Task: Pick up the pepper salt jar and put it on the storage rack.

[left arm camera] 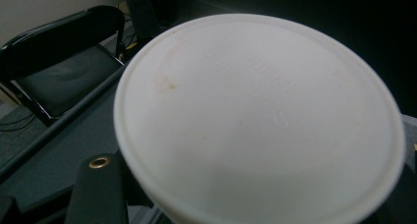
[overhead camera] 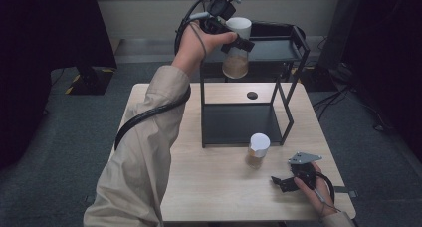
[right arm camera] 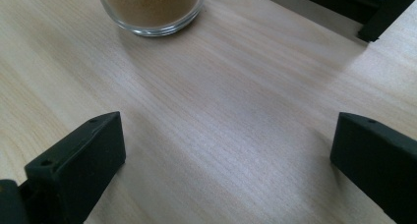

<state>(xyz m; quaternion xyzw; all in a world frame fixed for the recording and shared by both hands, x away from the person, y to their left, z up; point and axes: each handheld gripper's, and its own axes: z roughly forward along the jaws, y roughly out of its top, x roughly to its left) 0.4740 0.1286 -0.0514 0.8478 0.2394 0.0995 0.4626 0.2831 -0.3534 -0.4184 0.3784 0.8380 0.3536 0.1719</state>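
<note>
Glass jars two, one (overhead camera: 236, 55) clamped in left gripper (overhead camera: 238, 42) fingers, right gripper (overhead camera: 284, 183) fingers apart

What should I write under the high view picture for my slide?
Left gripper lifts a white-lidded glass jar of brown powder beside the black metal shelf; open right gripper rests on the light wooden table.

A second lidded jar (overhead camera: 258, 150) of brown powder stands on the pale wooden tabletop (overhead camera: 214, 187), just before the black metal rack (overhead camera: 249, 112). A small dark disc (overhead camera: 252, 95) lies behind the rack. A black chair (left arm camera: 59, 62) waits beyond.
</note>
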